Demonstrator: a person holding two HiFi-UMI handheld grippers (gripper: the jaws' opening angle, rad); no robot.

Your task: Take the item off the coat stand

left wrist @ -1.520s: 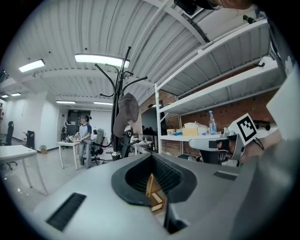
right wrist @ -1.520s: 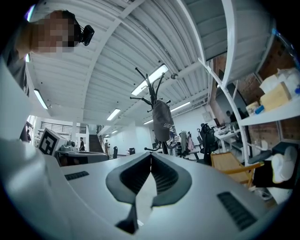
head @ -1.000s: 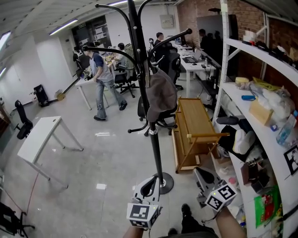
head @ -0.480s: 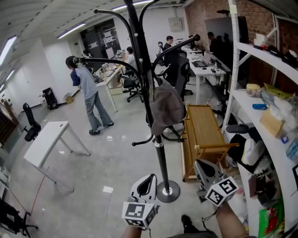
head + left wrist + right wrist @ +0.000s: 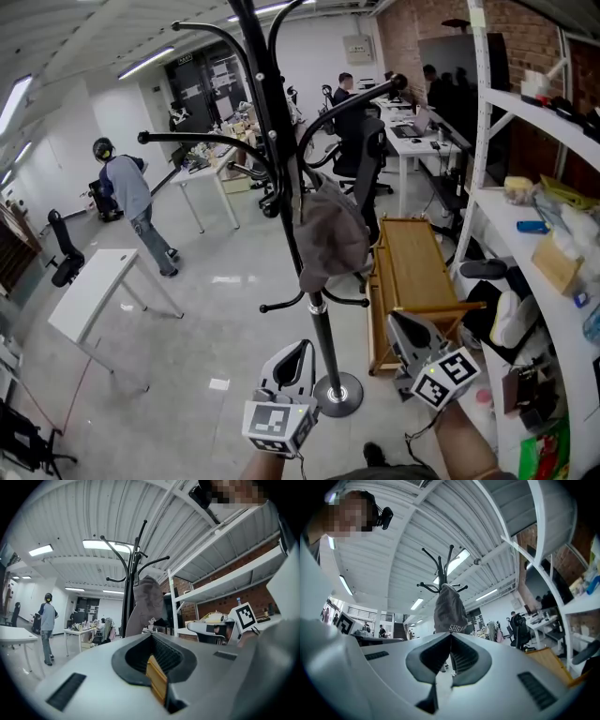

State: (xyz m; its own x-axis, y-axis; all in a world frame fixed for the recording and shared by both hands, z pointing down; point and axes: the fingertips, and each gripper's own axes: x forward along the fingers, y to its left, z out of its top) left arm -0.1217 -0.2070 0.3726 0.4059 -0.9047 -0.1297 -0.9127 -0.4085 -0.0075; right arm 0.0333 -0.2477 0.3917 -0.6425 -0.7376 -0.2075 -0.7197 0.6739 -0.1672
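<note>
Grey-brown fabric item (image 5: 330,234) is seen hung on the tall black metal coat stand (image 5: 320,328). It is draped against the pole just below the curved upper arms and above the small lower hooks, and it has not been touched.

Over the last second the stand has been approached: in the head view the pole and its arms are now shown nearer. Both tools have been raised a little and carried forward.

The left tongs (image 5: 298,352) are held just left of the pole, low down near the round base. In the left gripper view their pads are drawn together with nothing between them. The right tongs (image 5: 401,326) are held to the right of the pole, before the near end of the low wooden slatted rack (image 5: 408,267). They are likewise closed tight and empty.

In both gripper views the item is framed above the closed tips and well apart from them. A person in a grey top (image 5: 127,187) in the background has walked off to the left.

The step in hand is judged to be the reach, and the task is barely begun. The tongs would have to be lifted to the fabric and opened before any hold could be taken.
</note>
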